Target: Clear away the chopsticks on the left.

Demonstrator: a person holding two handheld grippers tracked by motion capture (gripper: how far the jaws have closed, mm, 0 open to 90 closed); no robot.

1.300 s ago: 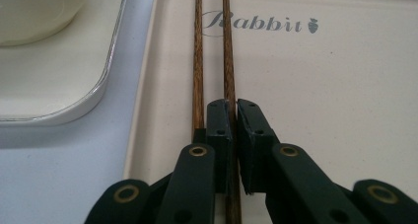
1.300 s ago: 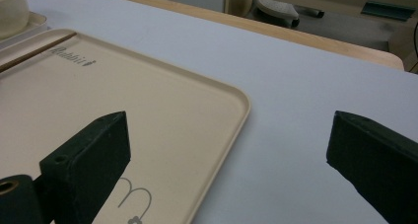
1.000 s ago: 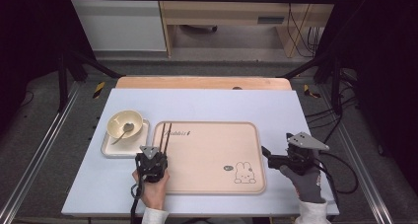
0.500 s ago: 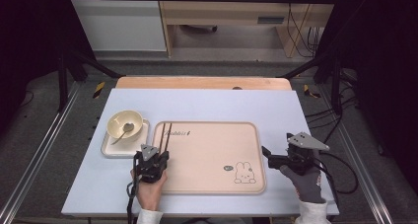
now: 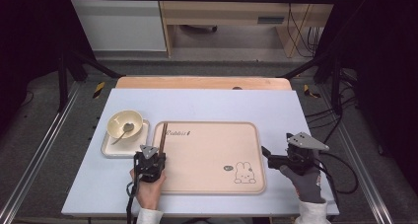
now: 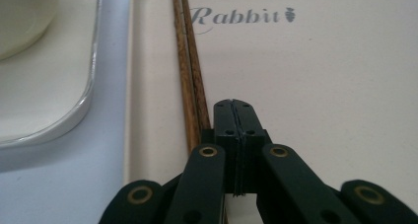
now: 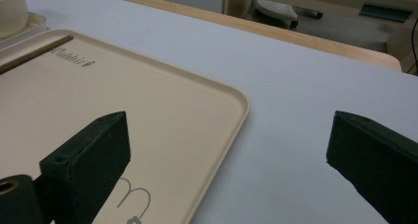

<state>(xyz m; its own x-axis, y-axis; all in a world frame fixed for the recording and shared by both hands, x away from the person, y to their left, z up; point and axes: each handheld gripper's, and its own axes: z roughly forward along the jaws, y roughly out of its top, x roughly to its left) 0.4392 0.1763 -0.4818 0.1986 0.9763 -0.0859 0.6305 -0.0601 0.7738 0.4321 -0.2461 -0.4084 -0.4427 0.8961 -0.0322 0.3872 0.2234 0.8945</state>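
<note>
A pair of dark wooden chopsticks [image 5: 163, 135] lies along the left edge of a beige tray [image 5: 212, 155] printed with a rabbit. My left gripper [image 5: 149, 161] rests over their near end. In the left gripper view its jaws are pressed together [image 6: 235, 108] with nothing between them, and the chopsticks [image 6: 190, 61] run just to the left and pass underneath. My right gripper [image 5: 270, 156] hovers low off the tray's right edge, open wide [image 7: 229, 135], with one fingertip [image 7: 98, 145] over the tray [image 7: 148, 100] and the other over the bare table.
A cream bowl [image 5: 124, 123] with a spoon [image 5: 122, 132] in it stands on a white square plate [image 5: 116, 149] left of the tray. The pale blue tabletop [image 5: 207, 103] ends at a wooden strip at the back. Cables trail from both grippers.
The left hand and its gripper have shifted very slightly to the left. The right gripper and the objects have stayed where they were.
</note>
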